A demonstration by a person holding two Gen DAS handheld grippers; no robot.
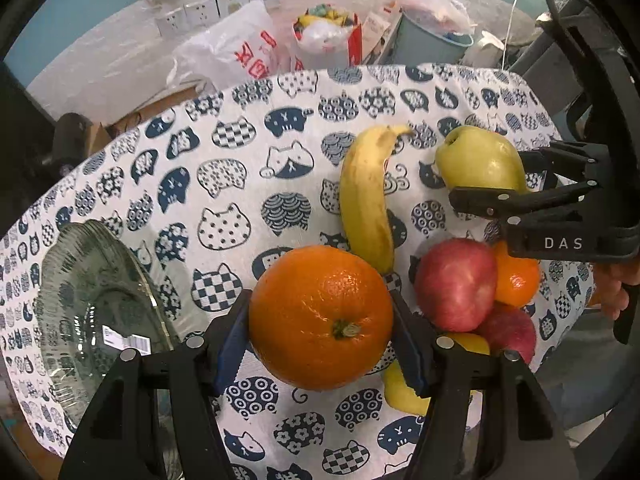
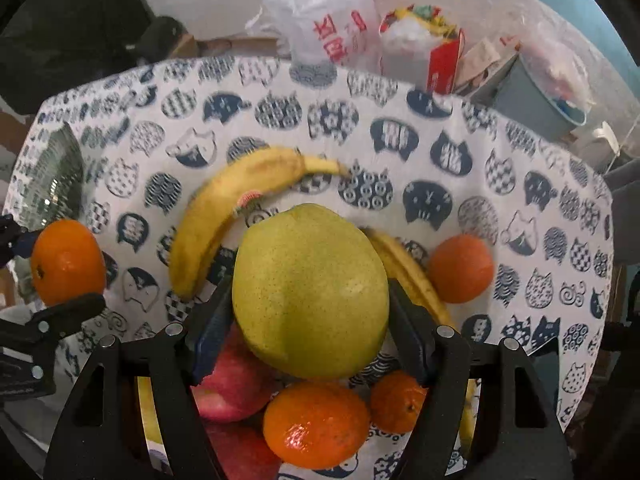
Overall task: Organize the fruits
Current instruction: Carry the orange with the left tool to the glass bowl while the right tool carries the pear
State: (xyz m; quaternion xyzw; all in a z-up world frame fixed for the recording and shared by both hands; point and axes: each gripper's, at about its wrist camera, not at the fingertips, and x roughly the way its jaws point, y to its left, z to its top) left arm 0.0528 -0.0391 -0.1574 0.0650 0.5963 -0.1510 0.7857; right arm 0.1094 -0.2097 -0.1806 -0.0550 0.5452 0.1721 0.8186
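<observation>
My left gripper (image 1: 320, 308) is shut on a large orange (image 1: 316, 344), held above the cat-print cloth (image 1: 240, 168). My right gripper (image 2: 310, 288) is shut on a green pear (image 2: 308, 320), lifted over the fruit pile. In the left wrist view the pear (image 1: 476, 160) shows at the right in the right gripper (image 1: 516, 172). On the cloth lie a banana (image 1: 366, 196), a red apple (image 1: 456, 284), a mandarin (image 1: 518, 276) and another apple (image 1: 510, 334). The right wrist view shows two bananas (image 2: 224, 216) (image 2: 408, 272), mandarins (image 2: 460, 268) (image 2: 316, 424) and an apple (image 2: 232, 384).
A clear glass plate (image 1: 92, 312) with a label sits at the cloth's left side; the plate (image 2: 52, 176) also shows at the far left of the right wrist view. Behind the table stand plastic bags (image 1: 236, 52), a grey bin (image 1: 432, 40) and cardboard boxes (image 1: 160, 108).
</observation>
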